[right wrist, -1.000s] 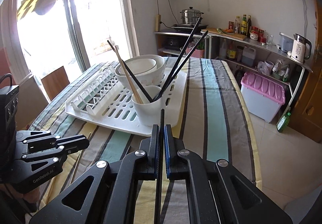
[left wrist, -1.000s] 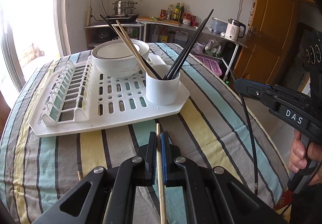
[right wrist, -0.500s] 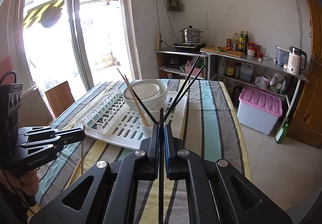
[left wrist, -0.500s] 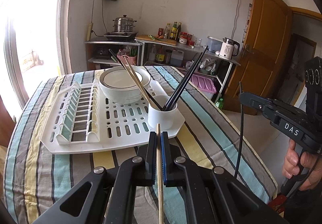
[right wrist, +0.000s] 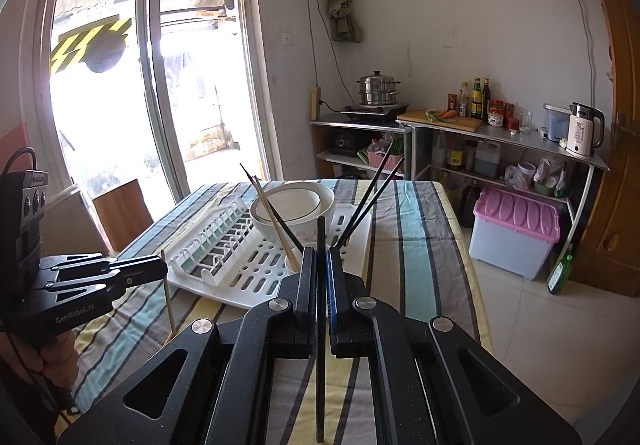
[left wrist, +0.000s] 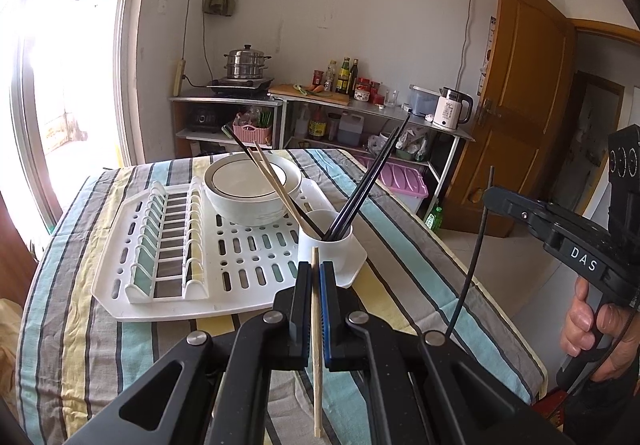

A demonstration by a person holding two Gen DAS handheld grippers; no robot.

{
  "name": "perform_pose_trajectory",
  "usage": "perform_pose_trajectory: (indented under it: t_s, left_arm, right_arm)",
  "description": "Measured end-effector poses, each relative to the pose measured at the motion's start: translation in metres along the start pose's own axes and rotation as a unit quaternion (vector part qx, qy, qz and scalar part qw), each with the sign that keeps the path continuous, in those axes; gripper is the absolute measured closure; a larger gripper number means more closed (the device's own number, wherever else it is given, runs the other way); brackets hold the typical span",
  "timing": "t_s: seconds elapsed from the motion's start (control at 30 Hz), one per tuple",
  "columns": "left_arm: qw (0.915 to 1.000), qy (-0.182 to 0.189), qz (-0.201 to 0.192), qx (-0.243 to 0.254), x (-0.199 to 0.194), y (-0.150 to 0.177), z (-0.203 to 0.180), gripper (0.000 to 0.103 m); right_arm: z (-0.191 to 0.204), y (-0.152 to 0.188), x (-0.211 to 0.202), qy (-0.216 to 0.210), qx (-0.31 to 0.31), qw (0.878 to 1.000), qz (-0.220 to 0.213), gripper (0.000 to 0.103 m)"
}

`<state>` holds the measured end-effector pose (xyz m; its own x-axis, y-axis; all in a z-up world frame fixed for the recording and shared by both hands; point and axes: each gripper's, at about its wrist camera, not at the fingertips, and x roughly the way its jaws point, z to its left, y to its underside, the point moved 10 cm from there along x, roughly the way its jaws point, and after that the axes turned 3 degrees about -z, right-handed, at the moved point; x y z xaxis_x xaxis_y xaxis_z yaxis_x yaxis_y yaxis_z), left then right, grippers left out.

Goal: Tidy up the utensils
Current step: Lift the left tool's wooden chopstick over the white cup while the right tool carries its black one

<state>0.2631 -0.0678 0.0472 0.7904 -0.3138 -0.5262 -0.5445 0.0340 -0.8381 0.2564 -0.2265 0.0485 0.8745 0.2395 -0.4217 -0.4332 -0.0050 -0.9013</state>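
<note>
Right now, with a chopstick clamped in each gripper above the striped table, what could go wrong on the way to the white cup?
1. The white cup already holds splayed chopsticks; an incoming tip may knock them or tip the cup.
2. The pale wooden chopstick in the left gripper and the black chopstick in the right gripper are pinched at one point and could pivot or slip.

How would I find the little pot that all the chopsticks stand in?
Look at the striped table and find the big white drying tray on it. The small white cup stands on the tray's corner, in front of the big white bowl. It is the only thing with dark and pale chopsticks poking out of its top.
</note>
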Motion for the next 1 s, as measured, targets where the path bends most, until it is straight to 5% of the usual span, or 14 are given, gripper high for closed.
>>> perform_pose_trajectory:
  t_s: [1.0]
  left_arm:
    - [0.998, 0.022, -0.059, 0.01, 0.051, -0.147, -0.009, 0.1]
  right_arm:
    - [0.009, -0.102, 0.017, -0.012, -0.002, 0.998, -0.067, 0.099]
